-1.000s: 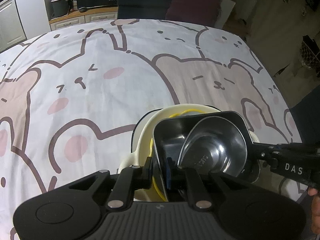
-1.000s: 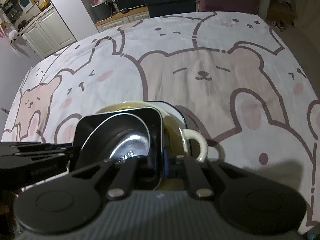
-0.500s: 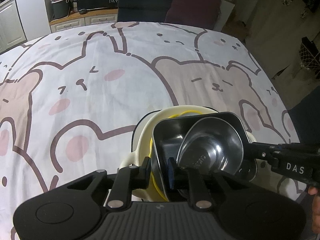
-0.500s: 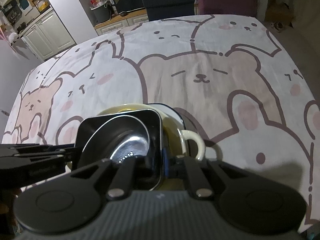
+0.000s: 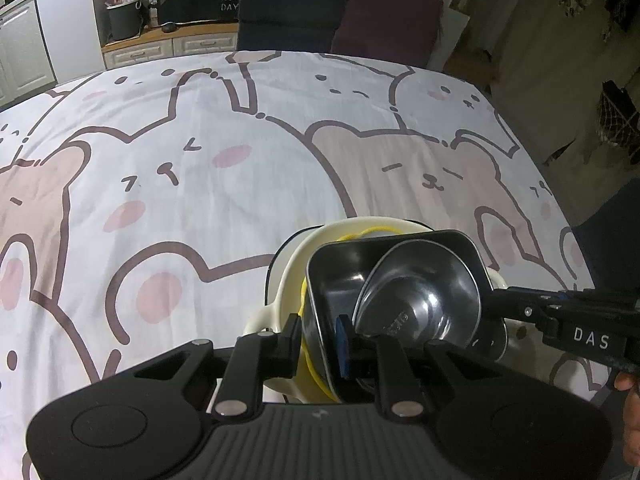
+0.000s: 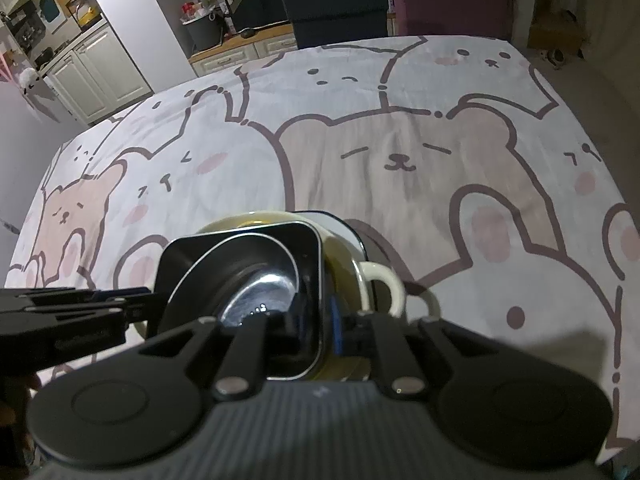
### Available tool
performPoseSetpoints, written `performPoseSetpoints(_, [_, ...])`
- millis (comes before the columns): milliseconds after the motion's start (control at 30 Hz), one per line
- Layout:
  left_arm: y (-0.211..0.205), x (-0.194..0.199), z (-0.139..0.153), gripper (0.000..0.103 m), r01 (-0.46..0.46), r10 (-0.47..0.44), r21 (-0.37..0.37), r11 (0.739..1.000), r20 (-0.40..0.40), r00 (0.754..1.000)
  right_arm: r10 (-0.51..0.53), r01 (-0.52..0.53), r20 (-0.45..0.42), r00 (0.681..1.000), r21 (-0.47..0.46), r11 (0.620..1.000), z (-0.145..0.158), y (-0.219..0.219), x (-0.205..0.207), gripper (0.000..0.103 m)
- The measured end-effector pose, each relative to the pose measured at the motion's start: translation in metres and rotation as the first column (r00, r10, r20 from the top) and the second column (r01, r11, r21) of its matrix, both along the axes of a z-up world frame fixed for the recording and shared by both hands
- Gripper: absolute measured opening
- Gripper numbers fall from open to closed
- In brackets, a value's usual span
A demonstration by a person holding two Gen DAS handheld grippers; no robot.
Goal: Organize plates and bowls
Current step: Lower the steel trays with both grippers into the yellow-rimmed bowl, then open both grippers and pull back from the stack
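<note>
A stack stands near the table's front edge: a cream two-handled bowl (image 5: pixel 286 272) (image 6: pixel 380 280), a yellow rim (image 5: pixel 305 294) inside it, a black square dish (image 5: pixel 336 280) (image 6: pixel 188 264) on top, and a round steel bowl (image 5: pixel 424 300) (image 6: pixel 256 276) in the dish. My left gripper (image 5: pixel 318 340) (image 6: pixel 148 300) straddles the dish's left wall, with a small gap at its pads. My right gripper (image 6: pixel 320 320) (image 5: pixel 492 300) straddles the right wall. Its jaws are opening with that wall still between them.
The bear-print tablecloth (image 5: pixel 240 160) covers the table. A dark blue chair (image 5: pixel 292 8) and a maroon chair (image 5: pixel 388 20) stand behind the far edge, with white cabinets (image 6: pixel 100 72) at the back left. A person's hand (image 5: pixel 630 420) shows at the right edge.
Both grippers' fingers have spread slightly away from the black dish's walls, the right one most recently. The stack and both hands have stayed in place.
</note>
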State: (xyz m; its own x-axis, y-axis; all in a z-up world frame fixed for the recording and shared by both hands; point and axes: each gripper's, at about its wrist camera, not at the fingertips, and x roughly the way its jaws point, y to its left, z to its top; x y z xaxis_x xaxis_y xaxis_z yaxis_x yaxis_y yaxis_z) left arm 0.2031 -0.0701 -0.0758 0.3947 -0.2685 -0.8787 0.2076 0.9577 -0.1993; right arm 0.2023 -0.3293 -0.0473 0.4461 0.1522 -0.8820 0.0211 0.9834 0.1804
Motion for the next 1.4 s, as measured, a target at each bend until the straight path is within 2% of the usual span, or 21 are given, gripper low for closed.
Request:
performPoseSetpoints(633, [0.003, -0.01, 0.017, 0.023, -0.019, 0.019, -0.006, 1.0, 0.041, 0.999, 0.0, 0.0, 0.029, 1.0, 0.0, 1.0, 0.011, 0.001, -0.013, 0.024])
performPoseSetpoints(700, [0.003, -0.013, 0.022, 0.036, -0.019, 0.019, -0.01, 1.0, 0.059, 0.998, -0.007, 0.007, 0.039, 0.999, -0.008, 1.0, 0.014, 0.0, -0.015, 0.027])
performPoseSetpoints(767, [0.004, -0.018, 0.029, 0.044, -0.012, 0.014, -0.025, 1.0, 0.086, 0.996, -0.014, 0.015, 0.061, 0.998, -0.016, 1.0, 0.02, -0.002, -0.018, 0.034])
performPoseSetpoints(833, [0.005, -0.024, 0.037, 0.053, -0.009, 0.013, -0.029, 1.0, 0.117, 0.993, -0.012, 0.015, 0.092, 0.996, -0.023, 1.0, 0.028, -0.004, -0.022, 0.049])
performPoseSetpoints(933, [0.008, -0.033, 0.05, 0.07, -0.021, 0.028, -0.042, 0.999, 0.167, 0.986, -0.011, 0.013, 0.128, 0.992, -0.015, 1.0, 0.037, -0.007, -0.029, 0.059])
performPoseSetpoints(1000, [0.011, -0.041, 0.059, 0.088, -0.032, 0.043, -0.054, 0.998, 0.202, 0.978, -0.018, 0.016, 0.153, 0.988, 0.013, 1.0, 0.045, -0.011, -0.036, 0.066])
performPoseSetpoints(1100, [0.016, -0.054, 0.073, 0.099, -0.047, 0.067, -0.084, 0.995, 0.256, 0.964, -0.019, 0.01, 0.202, 0.979, 0.044, 0.999, 0.059, -0.016, -0.049, 0.079])
performPoseSetpoints(1233, [0.021, -0.078, 0.091, 0.103, -0.06, 0.091, -0.101, 0.993, 0.343, 0.935, 0.002, -0.008, 0.282, 0.959, 0.021, 1.0, 0.077, -0.018, -0.073, 0.092])
performPoseSetpoints(1400, [0.027, -0.11, 0.105, 0.103, -0.069, 0.111, -0.115, 0.991, 0.418, 0.901, 0.007, -0.009, 0.376, 0.926, 0.002, 1.0, 0.096, -0.019, -0.105, 0.102])
